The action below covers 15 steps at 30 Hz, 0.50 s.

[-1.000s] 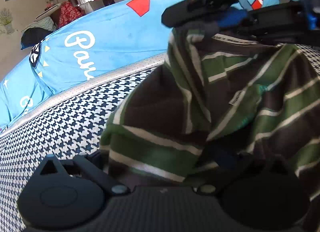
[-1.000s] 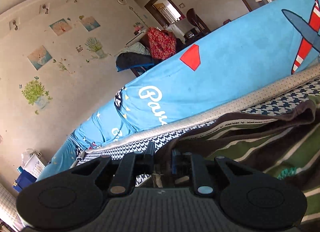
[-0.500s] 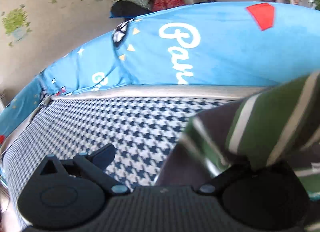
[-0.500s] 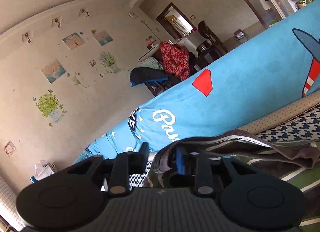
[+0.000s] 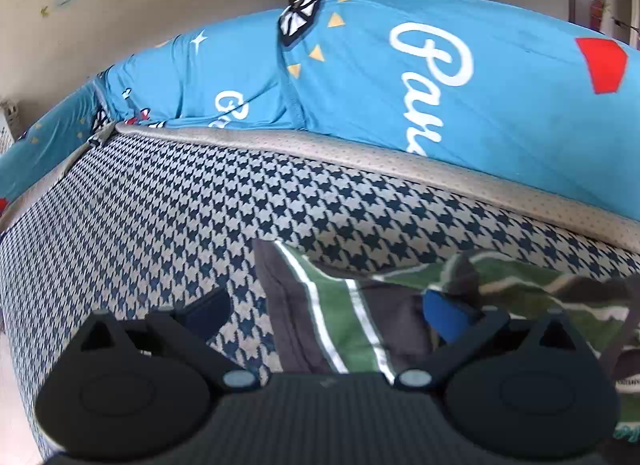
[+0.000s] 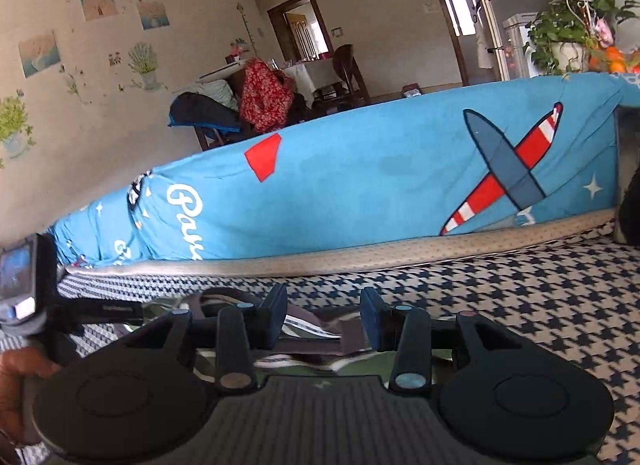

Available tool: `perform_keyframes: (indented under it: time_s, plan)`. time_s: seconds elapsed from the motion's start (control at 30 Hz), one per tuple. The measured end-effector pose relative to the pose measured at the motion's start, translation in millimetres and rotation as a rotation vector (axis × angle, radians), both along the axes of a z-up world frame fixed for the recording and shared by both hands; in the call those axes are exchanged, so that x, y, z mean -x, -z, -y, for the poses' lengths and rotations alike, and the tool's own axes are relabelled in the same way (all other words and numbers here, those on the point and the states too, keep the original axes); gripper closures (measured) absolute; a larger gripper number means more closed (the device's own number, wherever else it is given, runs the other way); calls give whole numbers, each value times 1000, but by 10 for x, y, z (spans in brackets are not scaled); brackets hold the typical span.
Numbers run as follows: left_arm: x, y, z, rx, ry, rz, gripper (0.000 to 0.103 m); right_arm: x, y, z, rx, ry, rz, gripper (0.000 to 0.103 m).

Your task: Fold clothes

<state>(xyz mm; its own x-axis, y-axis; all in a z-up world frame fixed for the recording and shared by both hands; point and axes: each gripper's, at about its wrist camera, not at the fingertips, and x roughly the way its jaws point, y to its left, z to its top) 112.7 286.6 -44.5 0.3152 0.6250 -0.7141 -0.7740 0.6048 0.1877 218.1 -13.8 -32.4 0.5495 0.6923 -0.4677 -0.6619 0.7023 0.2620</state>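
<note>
Two hand-held grippers here, and both have their fingers spread apart with nothing clamped between them. The left hand-held gripper [image 5: 324,309] is open wide, hovering low over the houndstooth cushion [image 5: 160,217]. One dark finger sits at about 8 o'clock in the left wrist view and the blue-padded one at about 4 o'clock. The striped garment [image 5: 340,317], green, brown and white, lies flat on the cushion between and past those fingers, running off toward 3 o'clock where it gets bunched up. The blue pad looks like it's right against a fold of the cloth, but it isn't pinching anything.

From the right wrist view, the right hand-held gripper [image 6: 324,315] is open too, a moderate gap. The same striped garment [image 6: 316,331] sits low in the gap and underneath the gripper body, with its brown edge and a white printed band showing. I can't tell if the fingers actually touch it.

At 9 o'clock in that view you can see the other gripper's handle. Behind everything, at 12 o'clock, a blue printed cover [image 6: 360,185] with a red and blue plane drapes over the backrest.
</note>
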Motion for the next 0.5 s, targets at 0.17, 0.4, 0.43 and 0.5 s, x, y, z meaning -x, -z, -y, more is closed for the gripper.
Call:
perform_keyframes:
  time_s: [0.17,0.4,0.43,0.5]
  plan:
    - [-110,99,250,-2,105,-31,0,-89,87,34,97,-15,51,59]
    - [-188,135,448,-1,214,-41,0,-76,221,-116,229,-105,132,49]
    - [-194,138,464,3,226,-42,0,-68,244,-147,255,-122,150,48]
    - [-201,138,486,8,245,-41,0,-63,279,-195,296,-151,172,48]
